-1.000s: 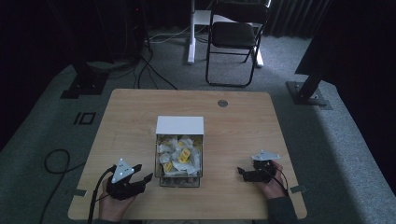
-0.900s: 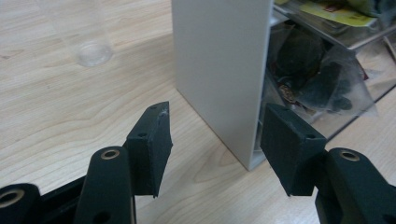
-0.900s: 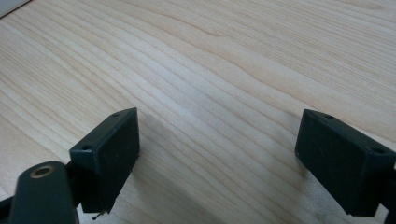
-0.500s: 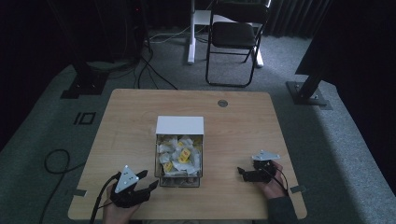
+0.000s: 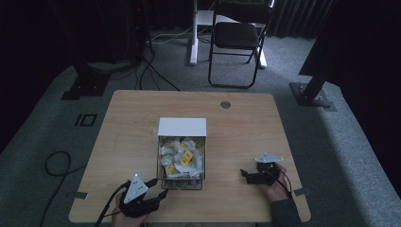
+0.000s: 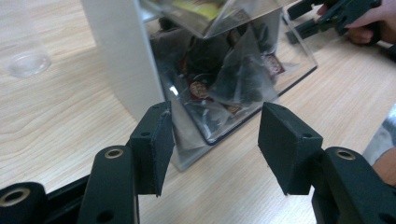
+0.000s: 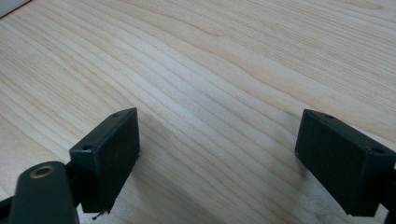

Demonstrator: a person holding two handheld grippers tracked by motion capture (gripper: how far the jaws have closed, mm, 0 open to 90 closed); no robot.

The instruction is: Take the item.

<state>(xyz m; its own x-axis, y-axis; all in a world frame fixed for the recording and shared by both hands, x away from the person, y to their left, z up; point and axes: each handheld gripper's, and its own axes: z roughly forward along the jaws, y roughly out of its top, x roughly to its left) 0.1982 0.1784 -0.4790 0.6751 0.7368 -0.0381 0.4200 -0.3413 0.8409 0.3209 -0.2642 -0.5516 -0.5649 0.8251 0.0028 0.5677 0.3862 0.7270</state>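
The left tool (image 6: 212,144), jaws spread and empty, sits just short of the near corner of the clear, white-backed box of small packets (image 5: 182,153) straight ahead, while the right tool (image 7: 219,158), likewise spread, rests well aside on the pale wooden tabletop (image 5: 246,123).

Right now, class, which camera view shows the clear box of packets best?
The high view: the whole clear box shows from above, packets inside. The left gripper view catches one near corner, close. The right gripper view shows table.
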